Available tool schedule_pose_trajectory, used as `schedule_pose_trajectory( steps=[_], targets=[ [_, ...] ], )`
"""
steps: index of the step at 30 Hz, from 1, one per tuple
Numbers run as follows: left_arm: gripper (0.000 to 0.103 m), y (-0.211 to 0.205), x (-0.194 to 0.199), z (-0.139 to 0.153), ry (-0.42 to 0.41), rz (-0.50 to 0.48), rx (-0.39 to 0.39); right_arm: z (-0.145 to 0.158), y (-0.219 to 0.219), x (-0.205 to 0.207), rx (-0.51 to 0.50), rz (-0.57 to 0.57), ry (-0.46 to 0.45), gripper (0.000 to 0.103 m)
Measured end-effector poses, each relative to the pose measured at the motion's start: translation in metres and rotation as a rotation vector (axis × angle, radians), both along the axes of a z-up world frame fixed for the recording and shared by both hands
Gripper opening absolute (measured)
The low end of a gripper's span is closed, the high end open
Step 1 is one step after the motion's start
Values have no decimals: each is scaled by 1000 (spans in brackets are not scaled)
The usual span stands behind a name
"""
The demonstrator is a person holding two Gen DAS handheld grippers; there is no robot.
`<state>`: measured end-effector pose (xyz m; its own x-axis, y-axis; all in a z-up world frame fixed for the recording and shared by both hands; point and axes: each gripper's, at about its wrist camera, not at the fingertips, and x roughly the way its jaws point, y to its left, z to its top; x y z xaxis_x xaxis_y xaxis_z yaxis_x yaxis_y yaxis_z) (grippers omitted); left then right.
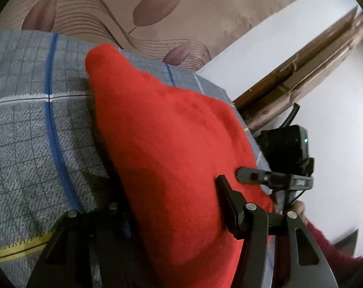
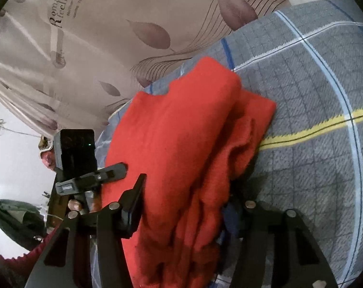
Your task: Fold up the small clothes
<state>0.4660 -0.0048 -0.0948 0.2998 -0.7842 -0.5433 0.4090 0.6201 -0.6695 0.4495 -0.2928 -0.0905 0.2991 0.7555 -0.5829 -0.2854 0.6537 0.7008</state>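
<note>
A red fleece garment (image 2: 181,148) lies bunched in thick folds on a bed covered by a grey checked blanket (image 2: 308,100) with white, blue and yellow stripes. The right gripper (image 2: 183,206) has the near end of the cloth between its black fingers (image 2: 133,206): the left finger presses against the fabric's edge, while the right one is mostly buried under the folds. Off to the left, the other gripper (image 2: 109,172) lays a finger on the garment's far side, a green light glowing on its black camera block (image 2: 74,150). Behind the bed hangs a beige curtain (image 2: 123,24) printed with purple leaves and lettering.
</note>
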Motion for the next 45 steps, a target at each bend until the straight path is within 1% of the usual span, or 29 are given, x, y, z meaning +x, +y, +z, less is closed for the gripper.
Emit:
schedule_pose_trajectory(
  steps=[1,2,6,8,10,11,12,13,15,16,19,23,26,32,37,45],
  targets=[
    [61,-1,0,0,-8,3,11,0,0,-1,4,3,0,58],
    [61,-2,-1,1,-16,7,24,0,0,-1,5,7,-2,59],
    [61,-9,-4,4,-50,21,78,4,10,0,-10,26,-22,75],
    [61,-14,-7,8,-79,35,134,6,15,3,-27,26,-31,77],
    [60,-19,-12,10,-108,48,171,5,16,9,-14,12,-28,76],
    [59,-23,-15,13,-135,55,206,5,15,10,-9,4,-30,75],
    [55,-25,-16,14,-153,58,229,4,16,11,-18,-2,-33,63],
    [51,-27,-17,15,-167,59,247,2,16,11,-32,-7,-27,41],
    [48,-32,-23,19,-212,64,292,-2,13,13,-7,-6,3,38],
    [46,-35,-25,20,-232,68,315,0,13,12,-10,-3,-8,36],
    [42,-40,-32,24,-279,93,378,6,21,7,-65,-3,-51,35],
    [41,-45,-40,27,-309,129,426,8,22,4,-61,-25,-58,35],
    [40,-47,-46,30,-316,147,449,11,23,0,-50,-50,-62,34],
    [38,-48,-61,39,-311,159,468,16,21,-16,-23,-84,-55,34],
    [38,-42,-82,51,-309,169,478,31,32,-33,-12,-86,-59,34],
    [38,-23,-130,75,-306,189,493,55,58,-76,15,-76,-61,34]
  ],
)
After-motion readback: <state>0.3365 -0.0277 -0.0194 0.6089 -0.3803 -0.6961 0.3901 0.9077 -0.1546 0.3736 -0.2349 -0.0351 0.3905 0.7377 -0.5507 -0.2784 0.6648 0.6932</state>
